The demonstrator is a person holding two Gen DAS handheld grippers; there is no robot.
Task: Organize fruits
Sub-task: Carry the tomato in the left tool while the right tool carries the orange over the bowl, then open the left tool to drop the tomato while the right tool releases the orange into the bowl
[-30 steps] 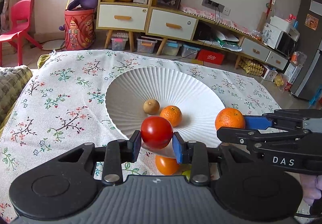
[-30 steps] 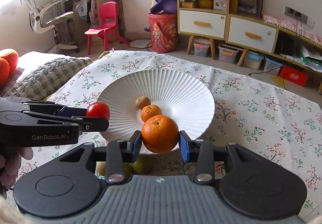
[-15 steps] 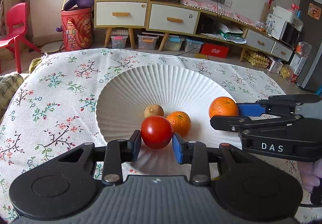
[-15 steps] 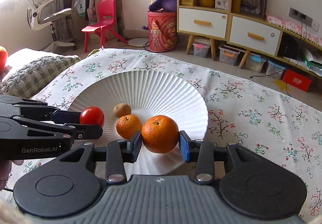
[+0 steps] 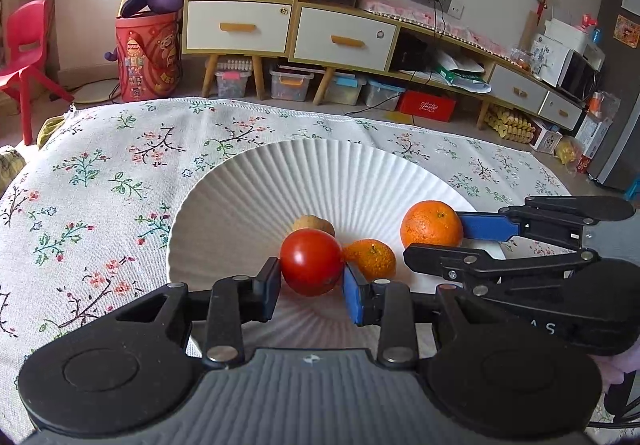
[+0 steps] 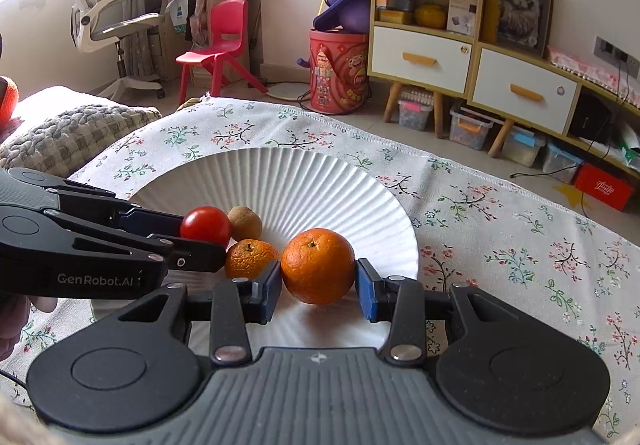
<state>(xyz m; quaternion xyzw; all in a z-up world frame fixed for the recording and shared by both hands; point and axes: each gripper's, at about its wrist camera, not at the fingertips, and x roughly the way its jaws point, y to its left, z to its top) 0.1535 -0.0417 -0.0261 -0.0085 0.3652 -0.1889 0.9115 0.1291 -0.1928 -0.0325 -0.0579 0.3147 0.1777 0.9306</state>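
Observation:
My left gripper (image 5: 311, 287) is shut on a red tomato (image 5: 311, 260) and holds it over the near part of a white ribbed plate (image 5: 280, 181). My right gripper (image 6: 318, 287) is shut on a large orange (image 6: 318, 264) over the plate's (image 6: 296, 173) near right part. On the plate lie a small tangerine (image 5: 372, 259) (image 6: 250, 258) and a small brown fruit (image 5: 316, 223) (image 6: 245, 222). In the right wrist view the left gripper (image 6: 192, 241) comes in from the left with the tomato (image 6: 205, 224). In the left wrist view the right gripper (image 5: 434, 237) holds the orange (image 5: 431, 223) at right.
The plate sits on a floral tablecloth (image 5: 100, 185) (image 6: 500, 213). A grey knitted cushion (image 6: 60, 133) lies at the table's left. Beyond the far edge are a red bucket (image 5: 146, 55), a cabinet with drawers (image 5: 288, 25) and a red chair (image 6: 220, 41).
Both grippers have moved forward over the plate with their fruit, and now hold it lower and closer to the tangerine and the brown fruit.

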